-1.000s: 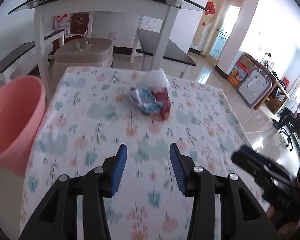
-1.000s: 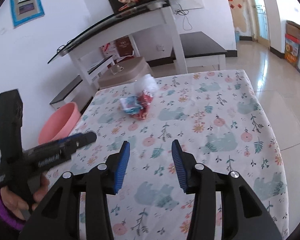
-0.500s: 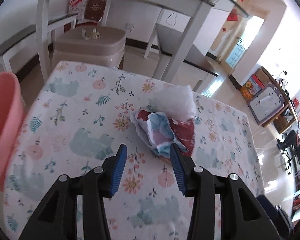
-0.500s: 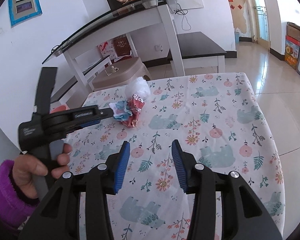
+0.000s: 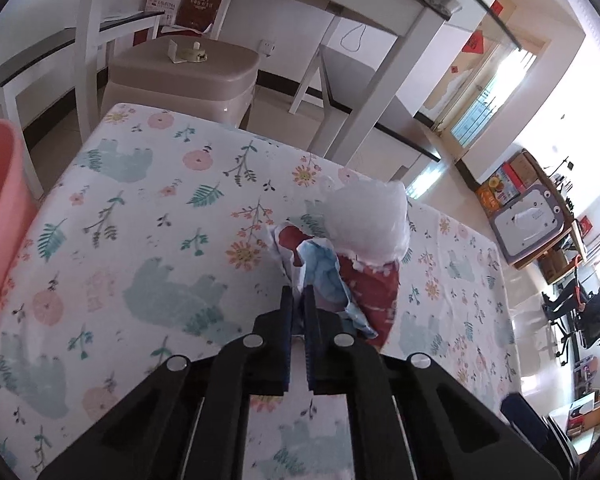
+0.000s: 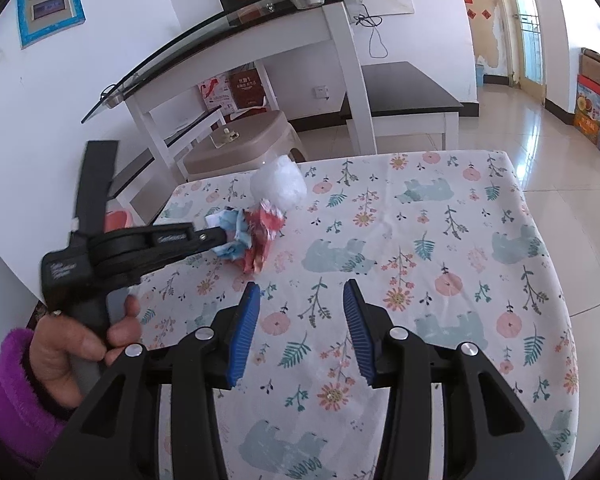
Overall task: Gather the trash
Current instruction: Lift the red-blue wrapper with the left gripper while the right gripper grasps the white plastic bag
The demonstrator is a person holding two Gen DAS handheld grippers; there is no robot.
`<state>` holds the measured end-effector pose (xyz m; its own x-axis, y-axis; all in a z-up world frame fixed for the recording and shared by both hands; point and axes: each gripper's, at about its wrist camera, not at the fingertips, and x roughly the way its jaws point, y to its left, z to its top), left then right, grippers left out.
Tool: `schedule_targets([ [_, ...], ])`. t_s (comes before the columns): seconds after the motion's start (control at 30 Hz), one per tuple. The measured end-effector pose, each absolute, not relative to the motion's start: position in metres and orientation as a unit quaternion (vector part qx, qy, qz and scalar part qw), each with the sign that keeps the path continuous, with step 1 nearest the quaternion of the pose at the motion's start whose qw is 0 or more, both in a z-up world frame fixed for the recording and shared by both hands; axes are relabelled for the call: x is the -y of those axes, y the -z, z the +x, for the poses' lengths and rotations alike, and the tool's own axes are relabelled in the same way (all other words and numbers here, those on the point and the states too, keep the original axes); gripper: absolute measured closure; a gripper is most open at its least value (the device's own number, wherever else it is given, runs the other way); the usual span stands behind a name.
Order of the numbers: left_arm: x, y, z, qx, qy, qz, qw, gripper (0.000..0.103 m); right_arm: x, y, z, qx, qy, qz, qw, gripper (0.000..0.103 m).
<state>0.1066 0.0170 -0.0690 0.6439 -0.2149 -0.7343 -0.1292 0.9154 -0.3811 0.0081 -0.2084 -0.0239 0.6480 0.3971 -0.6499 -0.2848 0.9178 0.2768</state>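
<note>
A crumpled wrapper of red, blue and white [image 5: 340, 280] lies on the floral tablecloth [image 5: 148, 248], with a white crumpled plastic bag [image 5: 368, 220] against its far side. My left gripper [image 5: 298, 300] is shut on the wrapper's near edge. In the right wrist view the left gripper [image 6: 216, 236] reaches in from the left and pinches the wrapper [image 6: 256, 236], with the white bag [image 6: 278, 184] behind it. My right gripper [image 6: 300, 304] is open and empty above the cloth, nearer than the trash.
A pink plastic bin [image 5: 0, 200] stands off the table's left edge. A beige stool [image 5: 184, 72] and a white glass-topped desk [image 6: 260, 32] stand beyond the far edge. The table's right edge [image 6: 540, 240] drops to tiled floor.
My left gripper moved forward to the wrapper and shut on its near edge; it was open before. My right gripper stayed open and shifted slightly.
</note>
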Motion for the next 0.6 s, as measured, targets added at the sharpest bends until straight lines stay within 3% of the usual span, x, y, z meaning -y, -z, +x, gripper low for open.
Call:
schedule_targets([
  [0.6, -0.072, 0.047, 0.016, -0.388, 0.002, -0.192, 0.901, 0.100, 0.161, 0.019, 0.086, -0.380, -0.222, 0.080, 0.894, 0.059],
])
